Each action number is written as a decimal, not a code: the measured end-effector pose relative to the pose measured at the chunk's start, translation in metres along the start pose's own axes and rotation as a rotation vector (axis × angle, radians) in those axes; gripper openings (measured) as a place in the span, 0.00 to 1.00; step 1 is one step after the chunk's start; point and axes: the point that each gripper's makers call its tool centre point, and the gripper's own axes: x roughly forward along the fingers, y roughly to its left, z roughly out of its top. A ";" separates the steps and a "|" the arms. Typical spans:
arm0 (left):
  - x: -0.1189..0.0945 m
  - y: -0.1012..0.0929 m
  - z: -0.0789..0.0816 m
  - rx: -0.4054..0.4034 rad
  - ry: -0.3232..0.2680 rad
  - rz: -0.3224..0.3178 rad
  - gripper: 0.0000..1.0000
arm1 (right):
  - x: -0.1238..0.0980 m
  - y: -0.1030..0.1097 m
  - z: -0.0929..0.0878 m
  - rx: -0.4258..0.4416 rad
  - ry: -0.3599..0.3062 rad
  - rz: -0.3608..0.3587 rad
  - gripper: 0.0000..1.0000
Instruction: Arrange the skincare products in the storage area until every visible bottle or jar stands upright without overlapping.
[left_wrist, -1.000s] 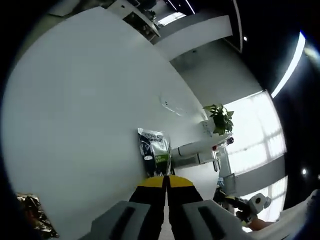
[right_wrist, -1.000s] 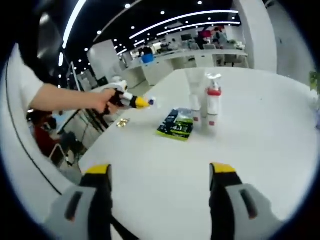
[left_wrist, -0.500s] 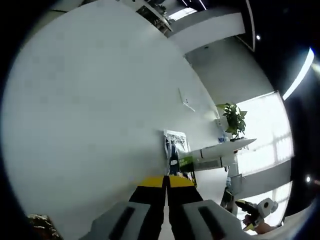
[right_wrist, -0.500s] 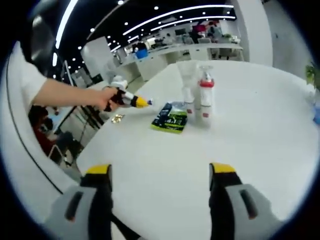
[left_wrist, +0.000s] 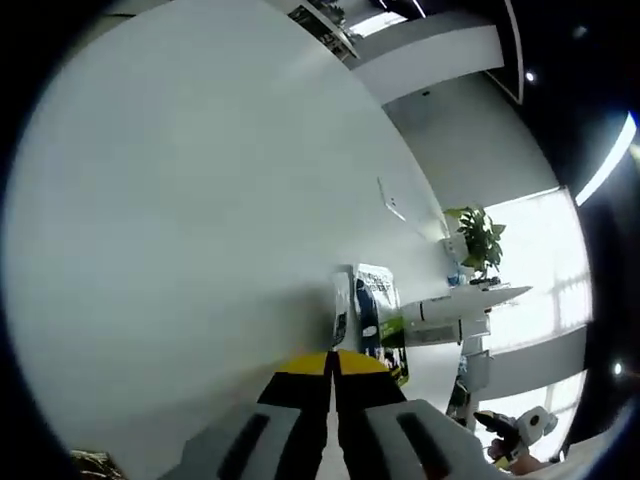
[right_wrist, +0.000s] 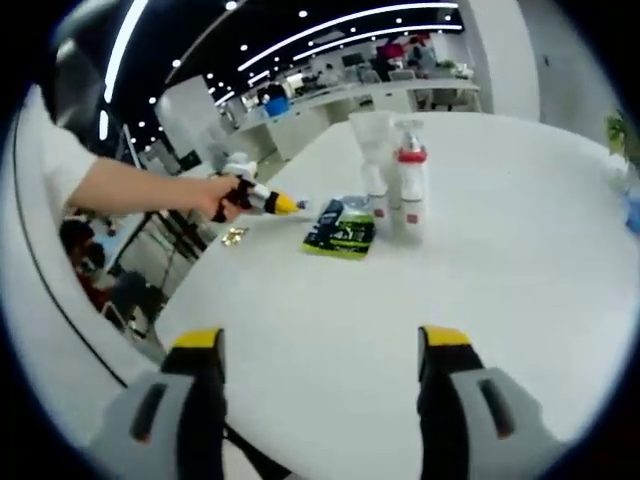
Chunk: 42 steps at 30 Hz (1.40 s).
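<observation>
Two white skincare containers stand upright side by side on the white table (right_wrist: 520, 260): a pump bottle (right_wrist: 410, 190) with a red collar and a white tube (right_wrist: 374, 160). A green and black sachet (right_wrist: 340, 228) lies flat just in front of them. The left gripper view is rolled, so there the bottles (left_wrist: 450, 315) look sideways, just past the sachet (left_wrist: 378, 318). My left gripper (left_wrist: 333, 362) is shut with nothing in it, its tips close to the sachet. It shows as the left gripper (right_wrist: 272, 203) in a hand. My right gripper (right_wrist: 320, 340) is open, well short of the items.
A small gold wrapper (right_wrist: 235, 236) lies near the table edge by the hand. A flat white object (left_wrist: 392, 200) lies farther along the table. A potted plant (left_wrist: 482, 240) stands beyond the bottles. Desks and people fill the office behind.
The left gripper's camera has moved nearer the sachet, which now sits just past the shut tips. The right gripper's view has barely shifted. Bottles and sachet have not moved.
</observation>
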 end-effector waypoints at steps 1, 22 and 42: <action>0.001 0.000 0.000 0.001 0.006 0.002 0.00 | 0.000 0.000 0.000 0.002 0.001 -0.001 0.77; -0.001 0.017 0.001 0.048 0.078 0.130 0.02 | -0.009 -0.003 -0.015 0.045 0.003 -0.016 0.77; 0.001 0.016 0.000 0.112 0.155 0.188 0.03 | -0.018 -0.008 -0.024 0.077 -0.007 -0.043 0.75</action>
